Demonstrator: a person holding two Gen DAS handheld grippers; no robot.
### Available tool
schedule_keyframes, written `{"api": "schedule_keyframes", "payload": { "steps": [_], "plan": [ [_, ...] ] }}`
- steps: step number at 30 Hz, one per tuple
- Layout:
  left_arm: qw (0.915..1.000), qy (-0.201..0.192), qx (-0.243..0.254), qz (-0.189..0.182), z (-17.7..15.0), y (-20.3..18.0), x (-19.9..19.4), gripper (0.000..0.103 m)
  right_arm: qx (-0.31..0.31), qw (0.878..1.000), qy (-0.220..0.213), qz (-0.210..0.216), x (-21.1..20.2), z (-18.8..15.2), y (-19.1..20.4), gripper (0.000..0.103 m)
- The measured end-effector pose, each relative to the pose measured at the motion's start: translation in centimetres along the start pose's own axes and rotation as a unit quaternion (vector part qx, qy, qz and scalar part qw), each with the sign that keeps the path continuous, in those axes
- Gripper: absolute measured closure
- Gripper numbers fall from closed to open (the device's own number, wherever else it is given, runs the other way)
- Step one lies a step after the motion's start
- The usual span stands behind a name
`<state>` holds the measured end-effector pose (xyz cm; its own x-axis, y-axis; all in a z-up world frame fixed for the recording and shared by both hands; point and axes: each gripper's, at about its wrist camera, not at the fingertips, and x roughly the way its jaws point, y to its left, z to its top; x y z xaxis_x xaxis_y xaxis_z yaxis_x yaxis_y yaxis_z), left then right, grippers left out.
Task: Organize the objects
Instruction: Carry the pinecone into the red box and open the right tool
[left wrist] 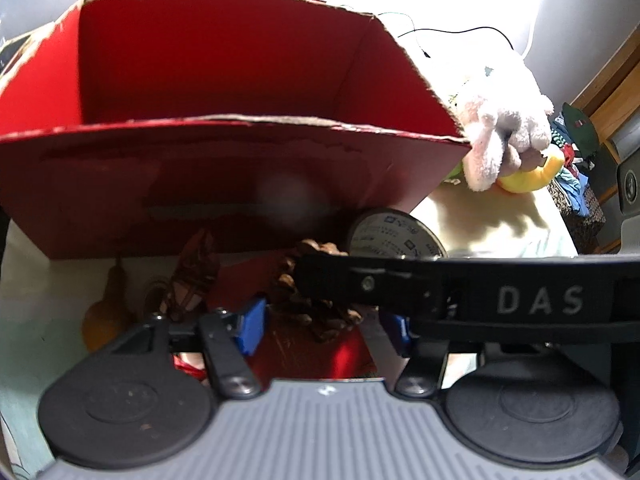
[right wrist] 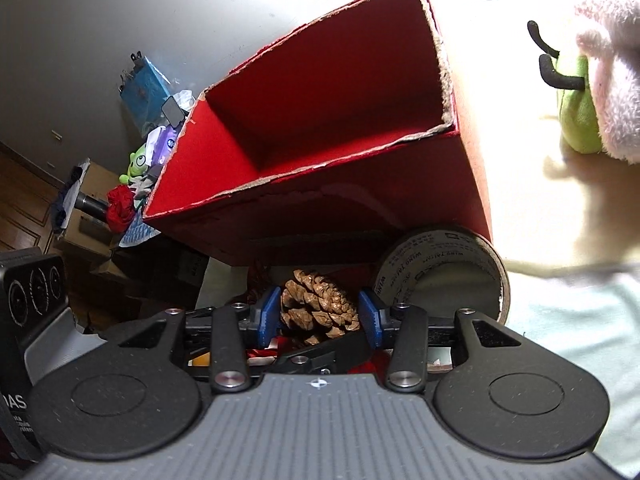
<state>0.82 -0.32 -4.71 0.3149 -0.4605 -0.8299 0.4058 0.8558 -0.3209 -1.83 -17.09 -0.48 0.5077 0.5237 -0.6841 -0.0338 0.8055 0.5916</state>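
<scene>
Closing in on the pine cone at lower centre of the right wrist view, we have the right gripper straddling it, one blue pad on each flank; whether the pads already press the scales or sit just beside them we cannot tell. The red box fills the upper middle of that view, open-topped and with nothing showing inside, so we judge this the pick-up step, with the drop into the box not yet done.

In the left wrist view our left gripper sits at lower centre, jaws spread wide and holding nothing, the cone lying between them with the right tool's black finger crossing in front. A roll of tape stands touching the box's near corner, right of the cone, and plush toys crowd the right edge.

Next we would need a firm squeeze, a lift above the near rim, then a release over the red interior
</scene>
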Motion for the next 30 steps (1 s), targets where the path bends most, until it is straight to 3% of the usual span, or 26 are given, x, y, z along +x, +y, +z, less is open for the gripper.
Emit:
{"api": "schedule_keyframes", "payload": {
  "steps": [6,10,18,23,30],
  "plan": [
    [0.9997,-0.013,0.010,-0.017,0.4,-0.3,-2.2,0.046,-0.018,0.999,-0.031,0.022,-3.2,0.5,1.1,0.057],
    [0.9979,-0.048,0.035,-0.028,1.5,-1.2,-5.4,0.046,-0.050,0.995,-0.079,0.020,-5.2,1.8,2.6,0.057],
    [0.9902,-0.109,0.078,-0.041,6.6,-1.9,-8.4,0.046,-0.112,0.984,-0.137,-0.031,-5.0,6.9,5.0,0.057],
    [0.9879,-0.118,0.088,-0.050,10.2,-1.4,-6.4,0.046,-0.140,0.981,-0.095,-0.094,-1.2,10.5,4.2,0.057],
    [0.9936,-0.042,0.025,-0.102,11.5,1.6,0.5,0.046,-0.148,0.978,0.011,-0.148,3.2,11.7,2.5,0.060]
  ]
}}
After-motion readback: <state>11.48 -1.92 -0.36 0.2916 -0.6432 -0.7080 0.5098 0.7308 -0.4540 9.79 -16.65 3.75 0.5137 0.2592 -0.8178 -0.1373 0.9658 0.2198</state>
